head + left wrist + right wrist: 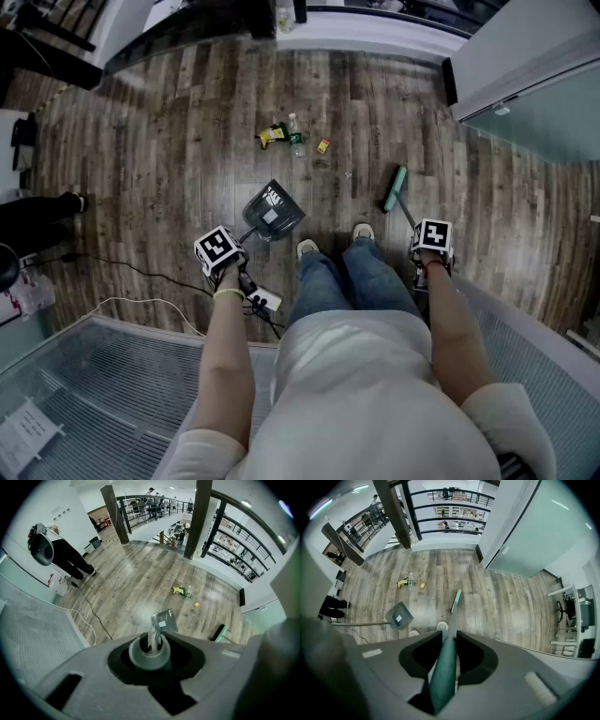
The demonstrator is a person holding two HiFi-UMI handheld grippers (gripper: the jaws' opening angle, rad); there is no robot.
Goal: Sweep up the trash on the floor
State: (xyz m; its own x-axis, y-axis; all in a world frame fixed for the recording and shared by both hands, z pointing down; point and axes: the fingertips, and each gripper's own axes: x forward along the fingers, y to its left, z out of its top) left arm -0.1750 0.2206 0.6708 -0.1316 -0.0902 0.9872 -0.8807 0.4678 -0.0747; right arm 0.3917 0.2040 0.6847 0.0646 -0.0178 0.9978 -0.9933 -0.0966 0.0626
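Left tongs point(225, 255) — dustpan point(272, 214), right tongs point(428, 249) — broom point(395, 187), plank floor point(169, 141)

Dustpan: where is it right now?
Head view, left of centre: the dustpan is down near the floor, its handle shut in the left claw, between the trash pile ahead and the person's left shoe.
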